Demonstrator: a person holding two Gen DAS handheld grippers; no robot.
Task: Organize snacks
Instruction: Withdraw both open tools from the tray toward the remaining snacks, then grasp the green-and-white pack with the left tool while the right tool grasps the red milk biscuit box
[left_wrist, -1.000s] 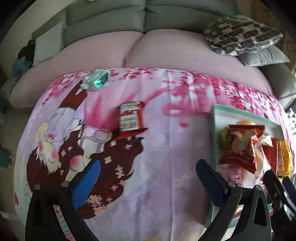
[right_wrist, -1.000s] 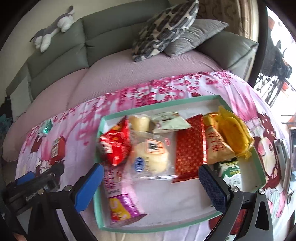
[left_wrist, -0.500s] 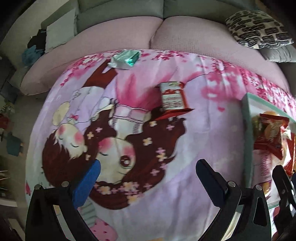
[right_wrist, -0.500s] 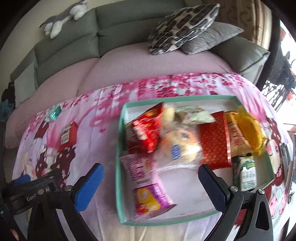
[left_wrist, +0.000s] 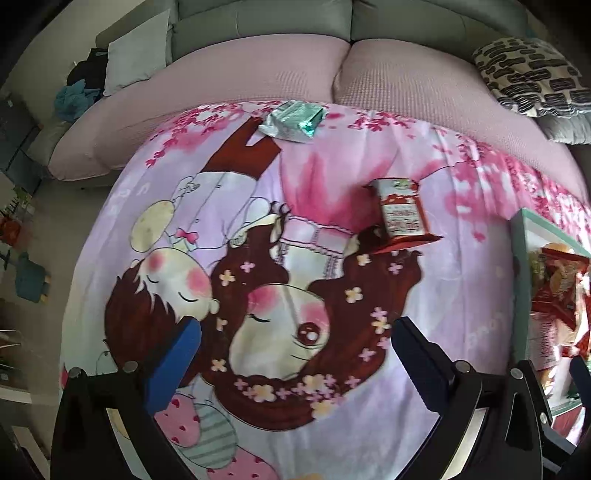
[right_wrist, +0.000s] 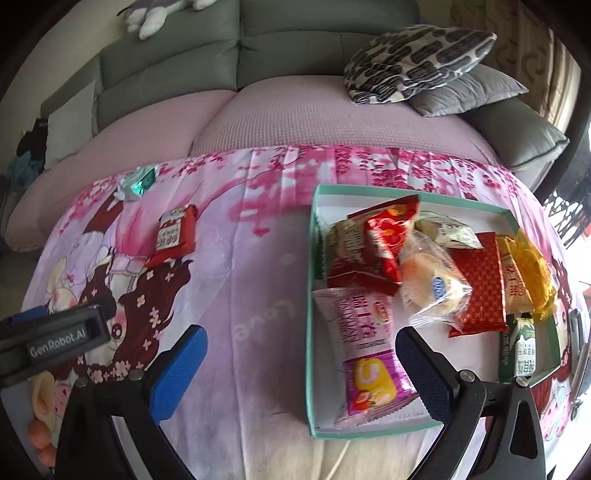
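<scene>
A teal-rimmed tray (right_wrist: 309, 295) on the pink cartoon blanket holds several snack packets, among them a red packet (right_wrist: 384, 236), a bun in clear wrap (right_wrist: 432, 284) and a pink packet (right_wrist: 365, 354). Its left rim shows in the left wrist view (left_wrist: 517, 280). A red-and-white snack packet (left_wrist: 400, 216) (right_wrist: 175, 232) and a green foil packet (left_wrist: 293, 120) (right_wrist: 136, 182) lie loose on the blanket, left of the tray. My left gripper (left_wrist: 295, 365) is open and empty, well short of the red-and-white packet. My right gripper (right_wrist: 299, 373) is open and empty over the tray's near left edge.
A pink-covered sofa (right_wrist: 295, 118) with grey backrests runs behind the blanket. Patterned and grey cushions (right_wrist: 417, 62) lie at its right end. A plush toy (right_wrist: 159, 14) sits on the backrest. The floor with clutter (left_wrist: 29, 258) drops off at the left.
Both grippers have swung left: the tray slid toward the right in both views. The loose packets have come more to the middle of the left wrist view. Both grippers stay open.
</scene>
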